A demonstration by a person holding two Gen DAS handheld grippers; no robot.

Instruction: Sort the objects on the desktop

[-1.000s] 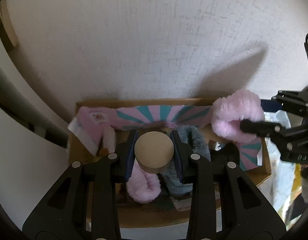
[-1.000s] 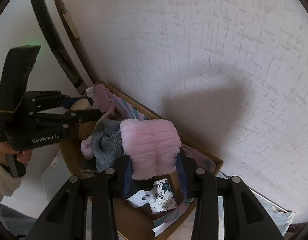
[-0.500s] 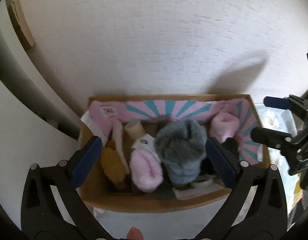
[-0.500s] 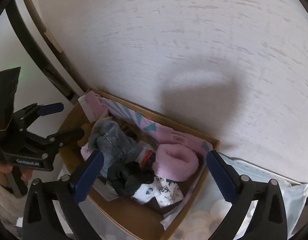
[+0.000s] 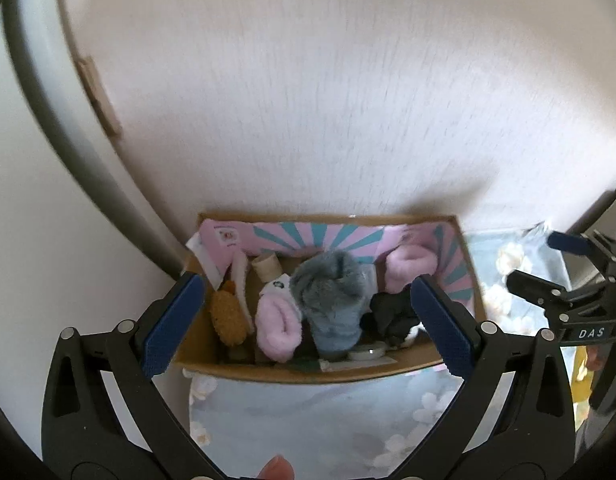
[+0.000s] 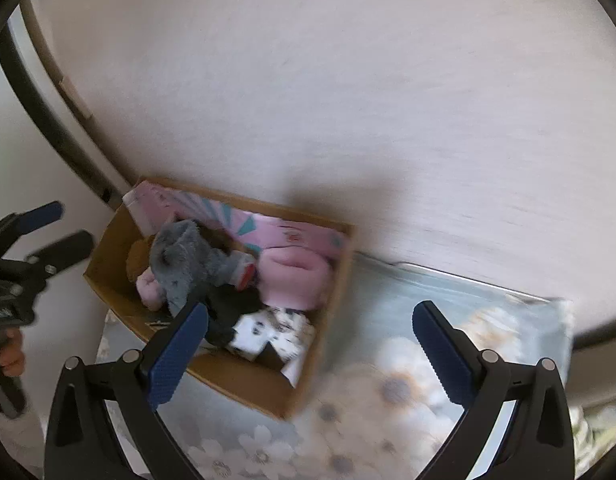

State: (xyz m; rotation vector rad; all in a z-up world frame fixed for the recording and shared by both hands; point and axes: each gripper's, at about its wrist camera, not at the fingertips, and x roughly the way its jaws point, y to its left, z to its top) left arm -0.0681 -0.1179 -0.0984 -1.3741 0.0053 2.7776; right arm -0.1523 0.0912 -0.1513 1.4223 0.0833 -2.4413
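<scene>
A cardboard box (image 5: 308, 374) lined with pink-and-teal paper stands against the wall. In it lie a beige cylinder (image 5: 267, 266), a grey fluffy sock (image 5: 332, 296), a pink fluffy roll (image 5: 276, 326), a second pink fluffy piece (image 5: 410, 270) and a black item (image 5: 392, 312). My left gripper (image 5: 306, 282) hangs above the box, open and holding nothing. My right gripper (image 6: 311, 309) is open over the right end of the box (image 6: 248, 388), also holding nothing, with the pink fluffy piece (image 6: 296, 276) lying below it. Each gripper shows in the other's view, the right gripper (image 5: 532, 258) and the left gripper (image 6: 74, 222).
A floral tablecloth (image 5: 308, 420) covers the surface in front of and to the right of the box. A textured white wall (image 5: 348, 100) rises right behind it. A dark curved bar (image 5: 68, 140) runs down the left. A brown fuzzy item (image 5: 228, 316) and a black-and-white patterned cloth (image 6: 268, 332) also lie in the box.
Both grippers have opened wide. The beige cylinder and the pink fluffy piece left the jaws and now lie in the box. Both grippers have drawn up and back from it.
</scene>
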